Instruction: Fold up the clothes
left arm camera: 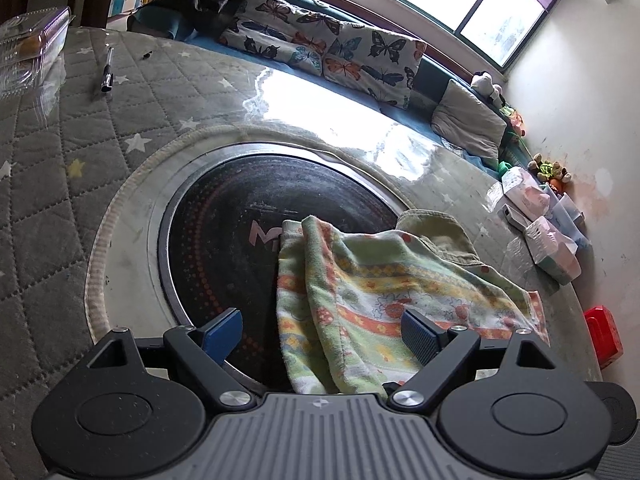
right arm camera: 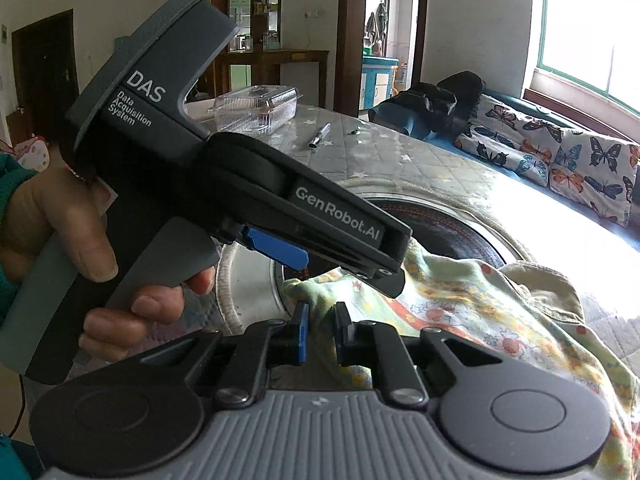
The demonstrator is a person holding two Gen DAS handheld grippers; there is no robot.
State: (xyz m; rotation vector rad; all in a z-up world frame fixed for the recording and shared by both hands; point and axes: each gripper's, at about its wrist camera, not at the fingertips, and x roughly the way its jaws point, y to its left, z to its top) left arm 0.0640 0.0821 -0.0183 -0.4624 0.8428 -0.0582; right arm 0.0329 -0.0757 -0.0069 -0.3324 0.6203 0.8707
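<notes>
A green, yellow and orange patterned cloth (left arm camera: 360, 296) lies crumpled over the round black cooktop (left arm camera: 224, 220) set in the table; an olive garment (left arm camera: 436, 232) lies beneath it. My left gripper (left arm camera: 322, 334) is open, its blue pads on either side of the cloth's near fold, just above it. In the right wrist view my right gripper (right arm camera: 322, 330) is shut on a raised edge of the same cloth (right arm camera: 460, 312). The left gripper's body (right arm camera: 248, 184), held by a hand, hangs over the cloth just ahead of the right one.
A quilted grey star-patterned cover (left arm camera: 80, 140) under a glossy sheet covers the table. A pen (left arm camera: 107, 70) and a clear plastic box (left arm camera: 28, 48) lie at the far side. Boxes (left arm camera: 552, 240) and a red object (left arm camera: 602, 334) sit by the wall. A butterfly-cushioned bench (left arm camera: 340, 52) runs behind.
</notes>
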